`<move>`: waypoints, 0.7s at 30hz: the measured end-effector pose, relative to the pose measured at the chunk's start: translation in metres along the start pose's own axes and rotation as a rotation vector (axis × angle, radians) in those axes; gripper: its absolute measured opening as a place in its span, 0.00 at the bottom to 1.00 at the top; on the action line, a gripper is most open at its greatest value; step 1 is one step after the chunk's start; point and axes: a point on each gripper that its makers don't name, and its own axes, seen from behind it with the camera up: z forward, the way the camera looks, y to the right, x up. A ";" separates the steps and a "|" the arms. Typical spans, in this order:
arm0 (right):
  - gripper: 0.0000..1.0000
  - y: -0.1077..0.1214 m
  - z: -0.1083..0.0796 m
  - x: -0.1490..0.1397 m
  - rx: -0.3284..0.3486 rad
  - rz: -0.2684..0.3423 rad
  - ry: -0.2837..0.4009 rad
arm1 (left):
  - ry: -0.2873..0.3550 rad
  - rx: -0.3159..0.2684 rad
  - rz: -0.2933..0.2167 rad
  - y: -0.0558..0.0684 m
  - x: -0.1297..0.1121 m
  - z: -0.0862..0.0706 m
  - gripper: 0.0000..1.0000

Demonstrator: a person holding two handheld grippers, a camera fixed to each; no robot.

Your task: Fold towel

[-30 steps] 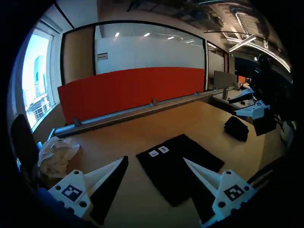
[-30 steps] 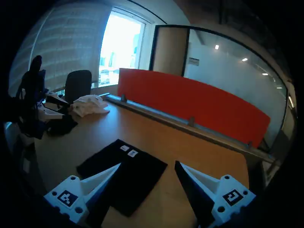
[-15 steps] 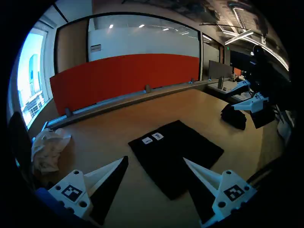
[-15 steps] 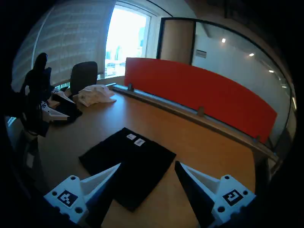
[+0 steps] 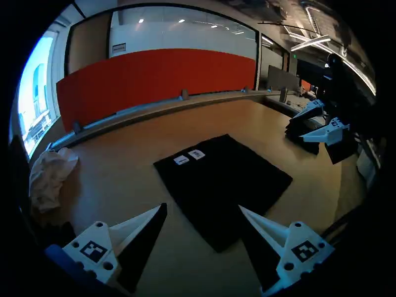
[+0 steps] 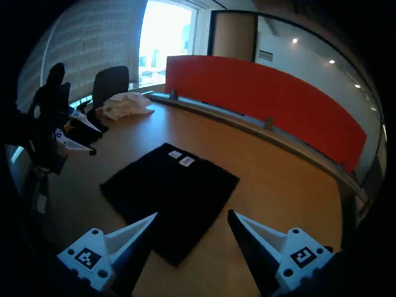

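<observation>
A black towel [image 5: 222, 180] lies flat on the wooden desk, with two small white labels [image 5: 189, 157] near its far edge. My left gripper [image 5: 203, 213] hovers open over the towel's near corner, nothing between its fingers. In the right gripper view the same towel [image 6: 173, 195] spreads out just ahead of my right gripper [image 6: 193, 218], which also stands open and empty. The right gripper [image 5: 321, 129] appears at the far right of the left gripper view, held by a person. The left gripper [image 6: 74, 132] appears at the left of the right gripper view.
A crumpled white cloth [image 5: 47, 173] [image 6: 126, 105] lies at one end of the desk [image 6: 277, 183]. A bunched black cloth [image 5: 298, 129] sits by the right gripper. A red divider [image 5: 153, 74] [image 6: 267, 96] runs along the back edge. An office chair [image 6: 109, 86] stands by the window.
Both views have tilted downward and drawn closer to the desk, so the towel looks larger. The towel itself has not moved. Both grippers stay open.
</observation>
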 end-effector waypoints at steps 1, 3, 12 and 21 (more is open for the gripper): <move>0.99 -0.002 0.002 -0.004 0.005 -0.003 -0.007 | -0.007 -0.005 0.001 0.002 -0.003 0.002 0.96; 0.99 -0.006 0.006 -0.013 0.016 -0.008 -0.021 | -0.021 -0.016 0.003 0.005 -0.011 0.008 0.96; 0.99 -0.021 0.023 -0.045 0.054 -0.014 -0.072 | -0.093 -0.060 0.027 0.018 -0.044 0.028 0.96; 1.00 -0.027 0.035 -0.073 0.073 -0.022 -0.120 | -0.148 -0.080 0.034 0.024 -0.067 0.043 0.96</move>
